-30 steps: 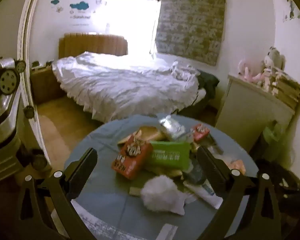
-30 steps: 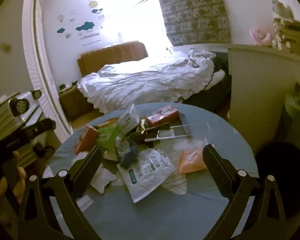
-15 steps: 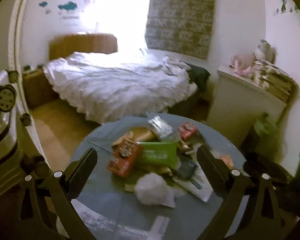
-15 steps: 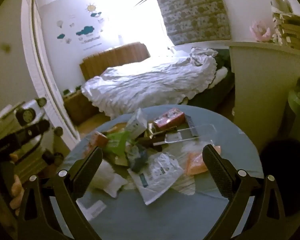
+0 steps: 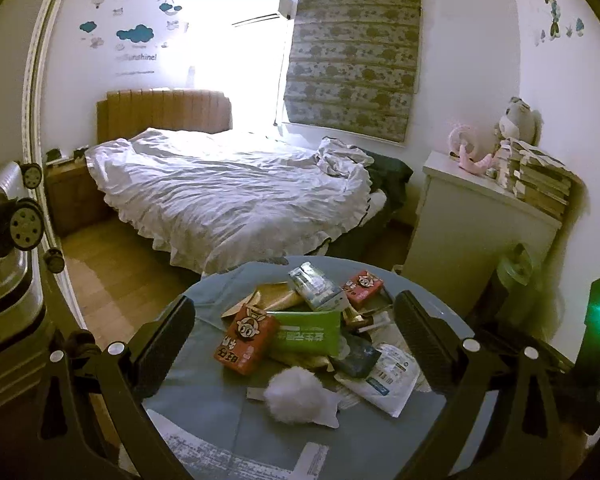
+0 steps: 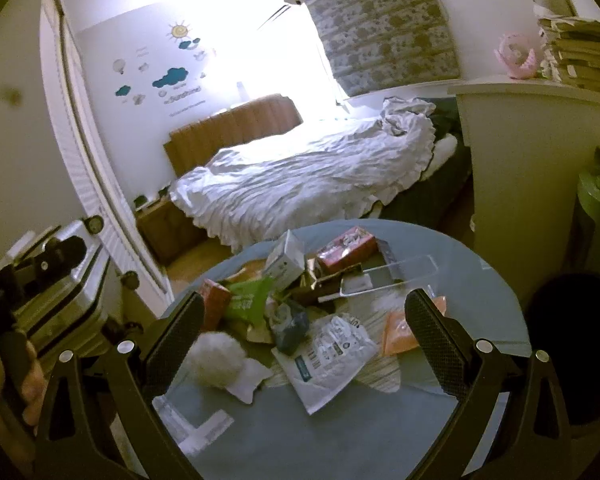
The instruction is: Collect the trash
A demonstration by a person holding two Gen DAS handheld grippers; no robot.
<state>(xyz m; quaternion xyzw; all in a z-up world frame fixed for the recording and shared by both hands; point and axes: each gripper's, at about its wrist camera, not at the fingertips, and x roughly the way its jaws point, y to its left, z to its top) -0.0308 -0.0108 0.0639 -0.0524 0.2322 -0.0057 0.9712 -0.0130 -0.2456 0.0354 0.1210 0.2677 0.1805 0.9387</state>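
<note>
Trash sits in a messy heap on our round blue table. The heap is near the middle of the table, a bit toward the far side, by the bed.

In the heap we see a red snack bag with a cartoon face. A flat green pack lies right beside it, touching it. Behind them is a small silver pouch and a second little red box. At the front lies a fluffy white ball. Next to it is a white plastic bag with blue print, all crinkled. From the right side we also see an orange wrapper and a clear tray.

Our left gripper is wide open and holds nothing. It hangs over the near side of the table, not touching the heap. Our right gripper is wide open too, and empty. It also hangs above the table, with the heap showing between its fingers.

A hand shows at the left edge of the right view.
</note>
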